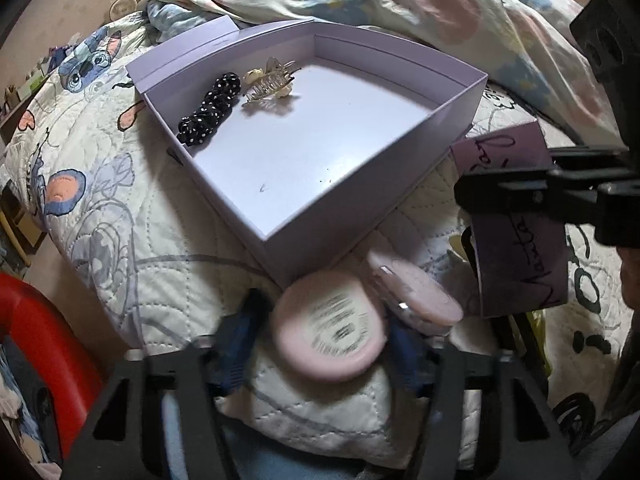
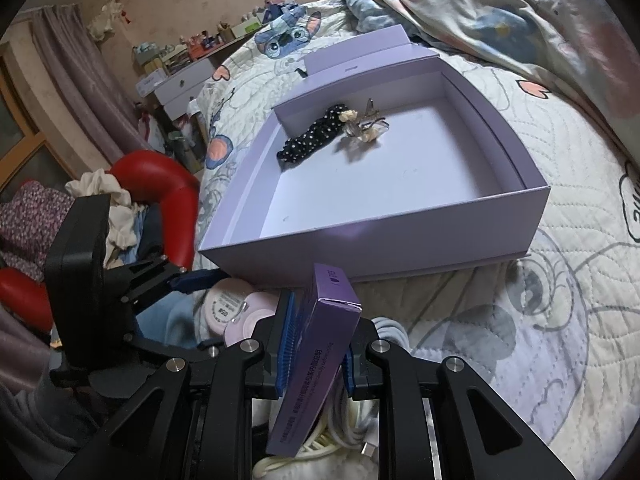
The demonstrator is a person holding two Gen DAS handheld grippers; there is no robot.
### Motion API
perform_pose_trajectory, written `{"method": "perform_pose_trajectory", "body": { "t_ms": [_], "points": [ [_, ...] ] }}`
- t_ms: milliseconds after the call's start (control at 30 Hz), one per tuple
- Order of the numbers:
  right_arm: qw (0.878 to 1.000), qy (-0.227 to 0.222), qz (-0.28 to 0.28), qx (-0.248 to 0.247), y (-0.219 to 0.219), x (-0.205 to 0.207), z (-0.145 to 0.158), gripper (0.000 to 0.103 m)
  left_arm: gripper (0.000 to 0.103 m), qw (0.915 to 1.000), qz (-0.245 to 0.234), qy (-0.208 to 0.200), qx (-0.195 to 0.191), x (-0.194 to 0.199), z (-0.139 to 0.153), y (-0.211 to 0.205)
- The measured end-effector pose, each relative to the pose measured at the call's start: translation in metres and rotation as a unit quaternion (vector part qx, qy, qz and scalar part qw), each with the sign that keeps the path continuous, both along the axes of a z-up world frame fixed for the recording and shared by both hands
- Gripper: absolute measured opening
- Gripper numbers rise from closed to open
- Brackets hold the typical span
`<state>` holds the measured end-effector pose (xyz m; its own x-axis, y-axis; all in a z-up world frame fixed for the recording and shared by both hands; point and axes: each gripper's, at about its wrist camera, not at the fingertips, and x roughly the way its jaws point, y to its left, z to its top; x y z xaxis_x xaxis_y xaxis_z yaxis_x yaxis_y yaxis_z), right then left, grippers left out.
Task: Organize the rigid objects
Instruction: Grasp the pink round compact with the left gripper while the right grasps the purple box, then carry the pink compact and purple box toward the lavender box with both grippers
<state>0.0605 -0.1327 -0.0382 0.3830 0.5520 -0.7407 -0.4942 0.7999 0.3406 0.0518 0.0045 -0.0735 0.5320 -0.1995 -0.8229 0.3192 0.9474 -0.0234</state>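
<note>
The left gripper sits half-closed around the pink compact on the quilt beside the box; blur hides whether both pads touch. Centre it before squeezing. The right gripper clamps the purple carton, 2 hair pieces already boxed.

We see 2 dim, soft daylight views, both bent by the fisheye and black at the corners. Near the box, whose white floor gives a pale sheen, the pink compact is smeared by motion blur.
</note>
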Motion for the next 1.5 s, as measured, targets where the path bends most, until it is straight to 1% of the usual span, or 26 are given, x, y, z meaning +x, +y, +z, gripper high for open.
{"method": "perform_pose_trajectory", "body": {
  "t_ms": [200,367,533,600,733,867,1067,1333,1500],
  "points": [
    [1.000,0.002,-0.001,0.002,0.001,-0.002,0.000,0.020,0.051,0.9997,0.012,0.008,-0.019,-0.005,0.004,0.007],
    [1.000,-0.003,0.003,0.000,0.005,-0.006,0.002,0.020,0.051,0.9994,0.024,0.008,-0.024,-0.010,0.007,0.012],
    [1.000,-0.009,0.009,0.005,0.009,-0.010,0.006,0.017,0.051,0.9986,0.042,0.008,-0.030,-0.015,0.014,0.021],
    [1.000,-0.012,0.011,0.007,0.011,-0.013,0.007,0.016,0.051,0.9982,0.048,0.005,-0.035,-0.017,0.018,0.025],
    [1.000,-0.020,0.015,0.005,0.017,-0.017,0.010,0.015,0.051,0.9981,0.055,-0.003,-0.029,-0.023,0.022,0.028],
    [0.999,-0.028,0.022,0.004,0.022,-0.023,0.016,0.015,0.051,0.9975,0.060,-0.010,-0.035,-0.029,0.029,0.033],
    [0.999,-0.046,0.024,-0.001,0.028,-0.033,0.025,0.015,0.051,0.9974,0.060,-0.023,-0.033,-0.033,0.040,0.035],
    [0.998,-0.065,0.013,-0.003,0.023,-0.043,0.039,0.015,0.051,0.9966,0.060,-0.039,-0.040,-0.037,0.056,0.034],
    [0.997,-0.073,0.007,-0.007,0.016,-0.050,0.046,0.015,0.051,0.9955,0.063,-0.042,-0.056,-0.037,0.063,0.035]
  ]
}}
